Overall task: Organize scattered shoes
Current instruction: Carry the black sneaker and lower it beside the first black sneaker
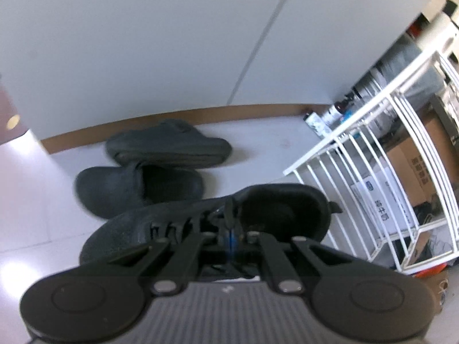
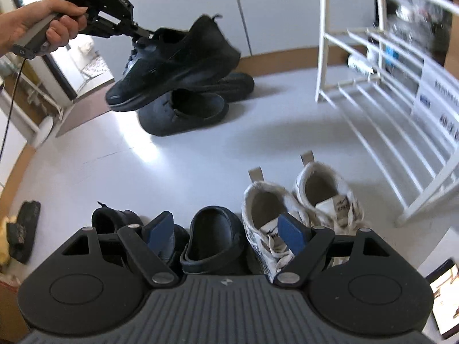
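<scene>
The black sneaker (image 2: 175, 66) hangs in the air at the upper left of the right wrist frame, pinched at its tongue by the left hand-held gripper (image 2: 142, 33), which a hand (image 2: 43, 25) grips. Just below it on the white floor (image 2: 200, 154) lie two dark slip-on clogs (image 2: 183, 111). The right hand-held gripper (image 2: 226, 229) stands spread wide and empty over a dark clog (image 2: 213, 238) and a pair of white sneakers (image 2: 301, 209). A white shoe rack (image 2: 381, 132) stands at right.

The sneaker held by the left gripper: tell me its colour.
Black all over, sole included; the sneaker shows best in the right wrist view, pinched by the left gripper.
</scene>
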Tool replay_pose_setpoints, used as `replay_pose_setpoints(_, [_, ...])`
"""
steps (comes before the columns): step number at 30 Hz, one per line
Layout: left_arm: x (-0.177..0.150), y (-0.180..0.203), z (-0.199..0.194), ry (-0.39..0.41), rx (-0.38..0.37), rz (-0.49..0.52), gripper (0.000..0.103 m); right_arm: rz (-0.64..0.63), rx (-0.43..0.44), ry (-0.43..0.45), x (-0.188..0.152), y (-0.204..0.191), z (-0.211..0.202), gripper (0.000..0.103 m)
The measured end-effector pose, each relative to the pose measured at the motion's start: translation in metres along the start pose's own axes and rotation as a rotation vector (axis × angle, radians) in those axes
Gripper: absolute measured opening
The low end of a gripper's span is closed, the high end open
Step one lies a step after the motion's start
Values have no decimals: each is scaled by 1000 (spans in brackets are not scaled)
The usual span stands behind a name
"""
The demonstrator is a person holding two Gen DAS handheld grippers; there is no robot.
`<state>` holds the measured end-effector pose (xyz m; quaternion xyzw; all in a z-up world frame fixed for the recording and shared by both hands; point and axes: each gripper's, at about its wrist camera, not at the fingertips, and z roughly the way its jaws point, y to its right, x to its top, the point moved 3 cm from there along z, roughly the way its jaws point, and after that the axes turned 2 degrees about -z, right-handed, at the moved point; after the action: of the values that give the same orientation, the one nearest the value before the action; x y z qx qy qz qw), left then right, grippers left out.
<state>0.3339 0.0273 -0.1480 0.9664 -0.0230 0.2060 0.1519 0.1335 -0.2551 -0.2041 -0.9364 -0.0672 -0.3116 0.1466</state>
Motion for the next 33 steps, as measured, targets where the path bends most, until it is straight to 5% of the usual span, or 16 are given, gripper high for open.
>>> replay_pose_setpoints(21, [-99, -144, -159, 48, 68, -136, 0, -334, -12, -55, 48, -135, -87, 84])
replay_pose_setpoints(33, [-166, -228, -165, 24, 92, -200, 0, -433, 62, -144, 49, -230, -106, 84])
